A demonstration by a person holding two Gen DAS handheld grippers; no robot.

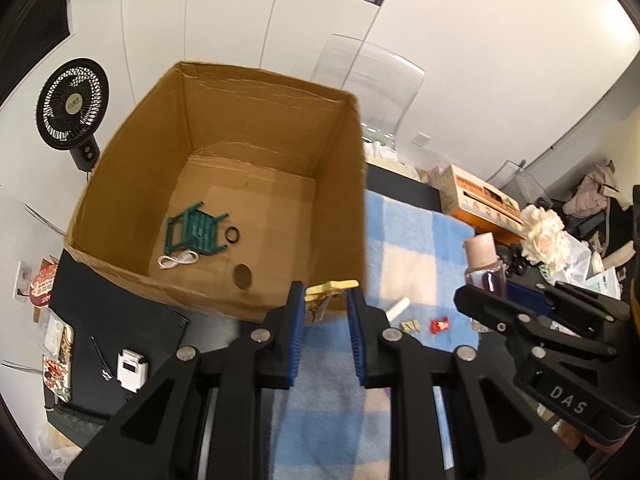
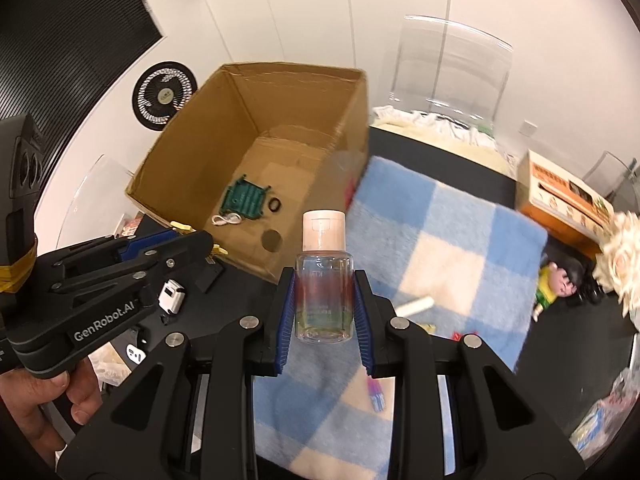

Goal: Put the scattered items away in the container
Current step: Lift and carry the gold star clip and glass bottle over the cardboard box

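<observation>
Clear plastic bottle (image 2: 324, 280), light, stiff, slick: right gripper (image 2: 324, 304) clamped on its body below the cap, near the box (image 2: 256, 128). Left gripper (image 1: 325, 312) pinches a small yellow clip (image 1: 330, 288) at the tips, just short of box rim.

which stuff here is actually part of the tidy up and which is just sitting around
Part of the job:
cardboard box
yellow clip in the left gripper
clear bottle in the right gripper
green toy chair, black ring, white cable already in the box
white roll, red wrapper on the checked blanket

Just lying about:
fan
orange carton
cream flowers
</observation>
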